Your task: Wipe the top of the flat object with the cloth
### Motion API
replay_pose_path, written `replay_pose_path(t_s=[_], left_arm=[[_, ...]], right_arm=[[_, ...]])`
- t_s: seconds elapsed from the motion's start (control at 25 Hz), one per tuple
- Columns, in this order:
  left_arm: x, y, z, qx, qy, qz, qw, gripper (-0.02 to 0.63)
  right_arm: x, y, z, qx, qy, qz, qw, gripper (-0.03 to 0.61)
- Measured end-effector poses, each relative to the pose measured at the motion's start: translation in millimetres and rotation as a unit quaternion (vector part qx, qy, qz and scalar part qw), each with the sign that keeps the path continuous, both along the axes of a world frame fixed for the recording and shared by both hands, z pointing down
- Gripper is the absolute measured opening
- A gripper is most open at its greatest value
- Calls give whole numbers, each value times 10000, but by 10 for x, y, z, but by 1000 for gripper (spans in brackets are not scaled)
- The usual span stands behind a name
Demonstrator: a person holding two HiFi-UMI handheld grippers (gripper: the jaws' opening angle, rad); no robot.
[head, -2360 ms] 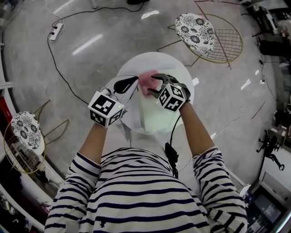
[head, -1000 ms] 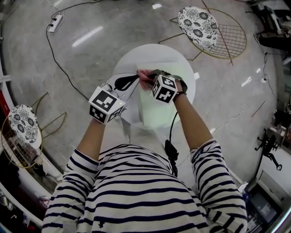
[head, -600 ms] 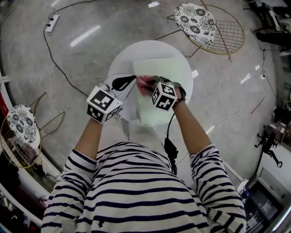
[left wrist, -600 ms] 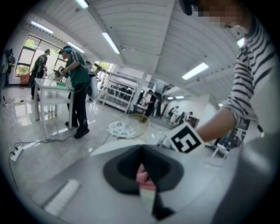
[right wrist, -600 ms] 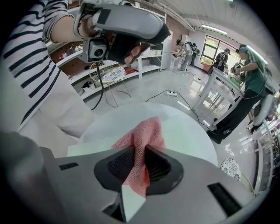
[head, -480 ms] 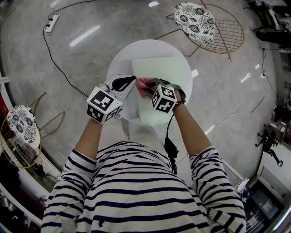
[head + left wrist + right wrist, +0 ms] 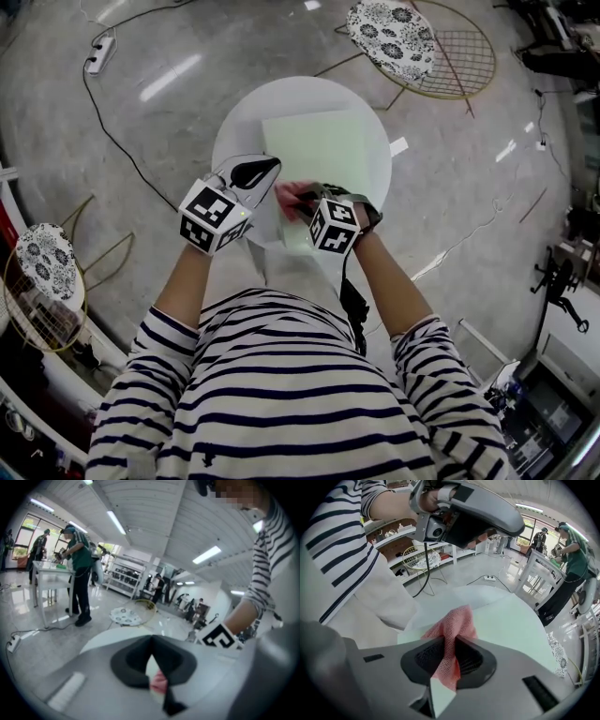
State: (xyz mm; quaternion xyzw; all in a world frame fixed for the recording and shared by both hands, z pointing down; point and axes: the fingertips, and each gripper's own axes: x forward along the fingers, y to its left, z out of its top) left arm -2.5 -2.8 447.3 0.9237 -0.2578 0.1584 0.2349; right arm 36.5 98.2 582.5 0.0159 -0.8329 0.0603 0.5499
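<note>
Our right tongs [image 7: 449, 654] are narrowed onto the pink cloth [image 7: 451, 629]. One fold is pinched between the pads and the rest is bunched out ahead on the pale green board [image 7: 511, 620]. We hold these tongs pointing steeply down, wrist bent over them. The bare right forearm [image 7: 389, 277] reaches forward from a striped sleeve.

Seen from the head view, the cloth rests on the near left part of the board, close to its left edge.

Our left tongs [image 7: 151, 641] are shut tight with nothing between them. They are held much flatter than the right, tips aimed across at the cloth and just beside it. The left forearm [image 7: 183, 291] is stretched straight ahead. The tips lie at the board's left edge. Whether they press on it we cannot tell, since the view there is blurred.

The board lies flat on a round white desk [image 7: 234, 122] and covers much of its top. Beyond the desk, a wire chair [image 7: 441, 56] with a patterned cushion stands on the glossy floor [image 7: 141, 56].
</note>
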Motion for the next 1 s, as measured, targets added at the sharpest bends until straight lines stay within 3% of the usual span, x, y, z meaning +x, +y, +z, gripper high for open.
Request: replay_pose_path(t_s=[0.52,0.8,1.0], left_arm=[[183,58,-1,-8,10,143,9999,6],[278,96,6,-8,-32,268,9996,6],[335,134,27,-11,-94,377,9992,6]], right_arm=[[165,643,23,-477,8,41,9989,69],[183,693,16,-450,-28,44,9990,69],[284,595,26,-387,-7,315,9988,69]])
